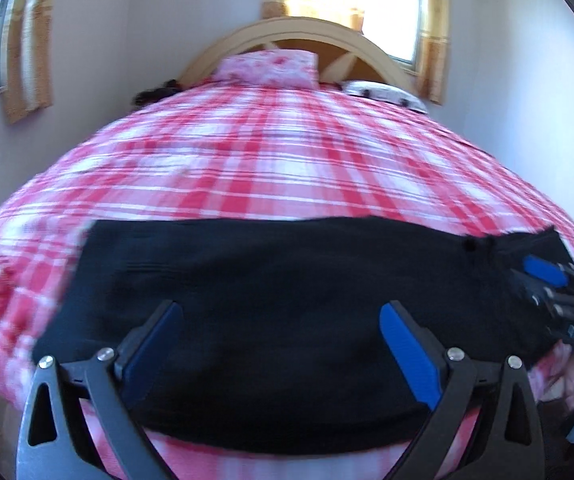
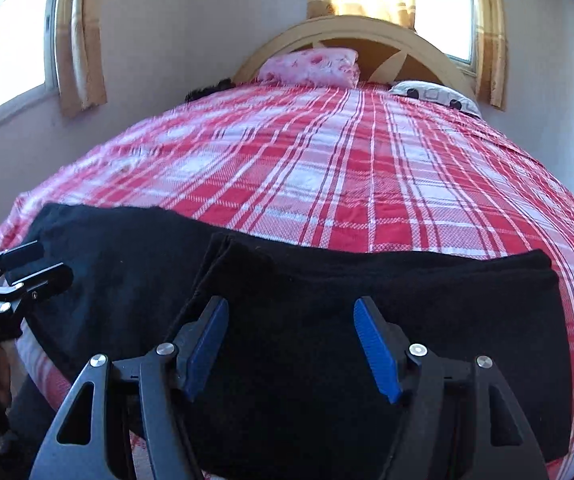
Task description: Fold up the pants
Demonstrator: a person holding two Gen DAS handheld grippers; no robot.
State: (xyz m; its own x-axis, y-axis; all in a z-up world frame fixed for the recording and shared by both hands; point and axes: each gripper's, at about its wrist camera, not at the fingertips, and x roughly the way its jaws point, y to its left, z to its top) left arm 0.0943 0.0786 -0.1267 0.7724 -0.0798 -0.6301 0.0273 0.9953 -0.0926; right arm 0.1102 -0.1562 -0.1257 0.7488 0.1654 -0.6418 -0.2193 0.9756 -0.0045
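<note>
Black pants [image 1: 263,280] lie flat across the near end of the bed, spread left to right. In the right wrist view the pants [image 2: 327,320] show a folded layer on their right part, with a fold edge near the middle. My left gripper [image 1: 281,312] is open and empty, its blue-padded fingers just above the pants' near part. My right gripper [image 2: 291,312] is open and empty above the folded layer. The right gripper also shows at the pants' right end in the left wrist view [image 1: 559,280]. The left gripper shows at the left edge in the right wrist view [image 2: 27,272].
The bed has a red and white plaid cover [image 2: 347,176]. A pink pillow [image 2: 311,66] and a spotted white pillow [image 2: 435,94] lie by the curved wooden headboard [image 2: 367,28]. A dark object [image 2: 211,88] sits at the bed's far left. Curtained windows flank the bed.
</note>
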